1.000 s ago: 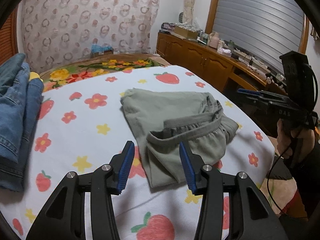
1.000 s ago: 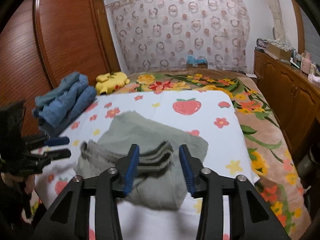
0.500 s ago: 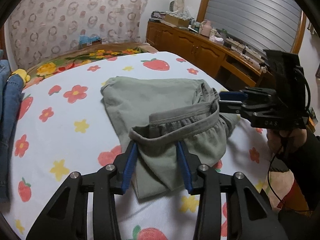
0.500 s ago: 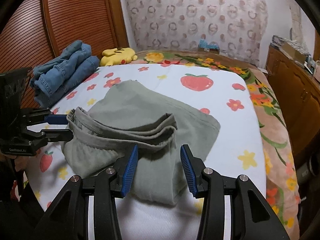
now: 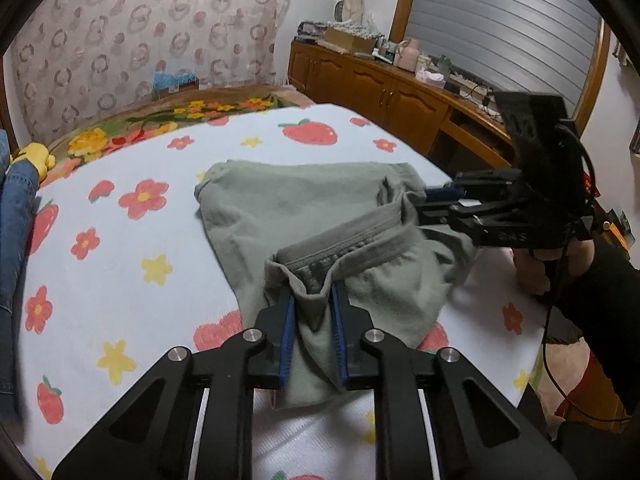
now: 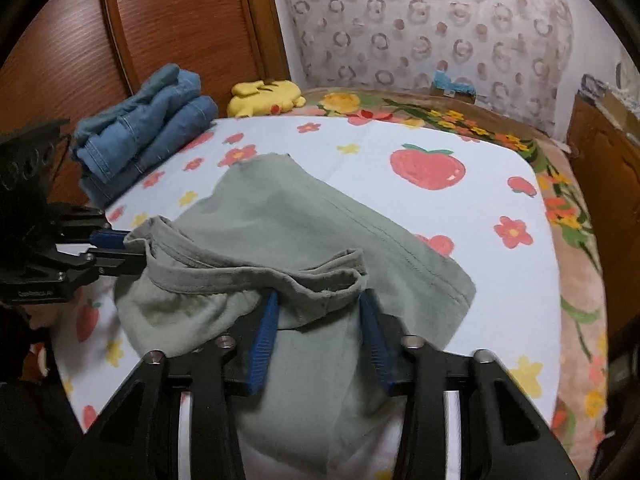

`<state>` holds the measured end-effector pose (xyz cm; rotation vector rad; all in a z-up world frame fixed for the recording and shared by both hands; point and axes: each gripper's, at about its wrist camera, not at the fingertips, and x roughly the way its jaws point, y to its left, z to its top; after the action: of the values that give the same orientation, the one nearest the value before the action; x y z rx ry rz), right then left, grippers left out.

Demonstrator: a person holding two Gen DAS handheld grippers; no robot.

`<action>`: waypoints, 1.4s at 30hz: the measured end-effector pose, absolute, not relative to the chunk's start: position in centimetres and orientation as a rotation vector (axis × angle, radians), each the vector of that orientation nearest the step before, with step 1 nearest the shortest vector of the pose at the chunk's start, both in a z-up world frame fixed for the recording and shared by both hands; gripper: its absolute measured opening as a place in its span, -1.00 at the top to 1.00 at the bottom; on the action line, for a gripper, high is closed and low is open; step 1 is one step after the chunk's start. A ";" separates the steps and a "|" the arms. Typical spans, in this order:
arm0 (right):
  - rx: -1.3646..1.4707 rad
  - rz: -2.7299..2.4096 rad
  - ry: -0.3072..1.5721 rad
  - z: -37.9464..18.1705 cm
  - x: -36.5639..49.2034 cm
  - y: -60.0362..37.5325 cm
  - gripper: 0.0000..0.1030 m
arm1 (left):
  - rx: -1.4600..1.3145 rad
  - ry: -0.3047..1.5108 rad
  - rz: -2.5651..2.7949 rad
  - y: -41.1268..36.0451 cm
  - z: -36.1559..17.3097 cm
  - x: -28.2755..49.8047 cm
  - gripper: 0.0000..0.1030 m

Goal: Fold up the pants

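Grey-green pants (image 5: 288,208) lie partly folded on a white bedsheet (image 5: 120,264) printed with flowers and strawberries. The waistband end is nearest me. My left gripper (image 5: 312,300) is shut on one corner of the waistband (image 5: 344,244). My right gripper (image 6: 318,312) straddles the other waistband corner (image 6: 328,280) with its jaws still apart and cloth between them. In the left wrist view the right gripper (image 5: 440,200) is seen at the waistband's far end. In the right wrist view the left gripper (image 6: 116,248) is seen at the pants' left edge.
A stack of folded blue jeans (image 6: 148,120) lies at the sheet's far left corner, beside a yellow plush toy (image 6: 264,96). A wooden cabinet (image 5: 384,92) with clutter runs along the right wall. A wooden wardrobe (image 6: 160,20) stands behind the jeans.
Both grippers have moved forward onto the waistband. The left gripper has closed on its corner. The right gripper's jaws have come around the other corner.
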<state>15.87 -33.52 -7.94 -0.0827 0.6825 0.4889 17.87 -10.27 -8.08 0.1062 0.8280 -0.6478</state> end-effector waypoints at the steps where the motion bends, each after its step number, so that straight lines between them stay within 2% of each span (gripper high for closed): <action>1: -0.073 0.484 0.673 -8.0 15.6 -33.8 0.79 | 0.108 0.820 -0.649 -10.3 -7.9 17.8 0.70; 5: -0.033 0.478 0.614 -7.5 13.9 -34.6 0.81 | 0.106 0.780 -0.652 -10.2 -6.7 17.7 0.79; 13: -0.001 0.436 0.489 -5.3 10.8 -35.1 0.81 | 0.101 0.690 -0.589 -10.6 -3.7 20.1 0.81; 24: 0.000 0.408 0.580 -6.2 12.9 -34.9 0.81 | 0.193 0.771 -0.487 -13.9 -5.1 25.5 0.81; 30: -0.030 0.438 0.593 -5.3 13.5 -35.7 0.54 | 0.205 0.809 -0.449 -14.5 -6.0 25.9 0.80; 32: -0.050 0.435 0.598 -5.0 14.0 -35.9 0.44 | 0.216 0.816 -0.438 -14.7 -6.0 25.9 0.71; 35: -0.064 0.455 0.604 -4.8 14.6 -35.7 0.43 | 0.223 0.817 -0.445 -15.0 -5.9 25.8 0.58; 38: -0.065 0.475 0.616 -4.5 14.6 -35.5 0.43 | 0.217 0.809 -0.457 -15.0 -5.3 25.8 0.28; 39: -0.063 0.477 0.618 -4.5 14.8 -35.6 0.42 | 0.209 0.811 -0.462 -15.0 -5.1 25.9 0.03; 42: -0.031 0.465 0.628 -4.3 14.6 -35.9 0.42 | 0.179 0.811 -0.482 -14.5 -4.5 26.2 -0.08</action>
<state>14.55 -35.91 -4.25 -0.0311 0.6283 0.4652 26.21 -14.55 -4.54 0.1786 0.8109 -0.4818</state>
